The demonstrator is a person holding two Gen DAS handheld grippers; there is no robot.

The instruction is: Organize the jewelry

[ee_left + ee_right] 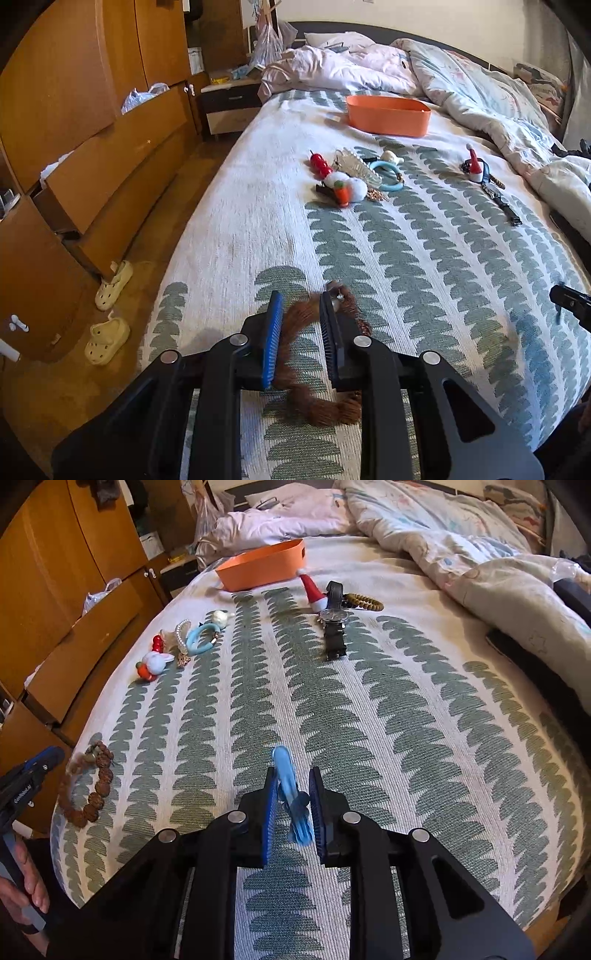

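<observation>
A brown bead bracelet [295,354] lies on the bedspread between the open jaws of my left gripper [301,301]; it also shows in the right wrist view [86,786]. My right gripper [293,773] has a light blue hair tie [291,794] between its jaws, which stand a little apart; I cannot tell whether they pinch it. An orange bin [388,114] stands far up the bed. A cluster of hair clips, a pearl bracelet and a blue ring [351,173] lies at mid-bed. A black watch [334,627] and a Santa-hat clip [314,590] lie near the bin.
A crumpled duvet [480,85] covers the far and right side of the bed. Wooden wardrobes with open drawers [92,173] stand on the left. Two cream clogs [110,310] lie on the floor. A nightstand [229,107] stands beside the bed head.
</observation>
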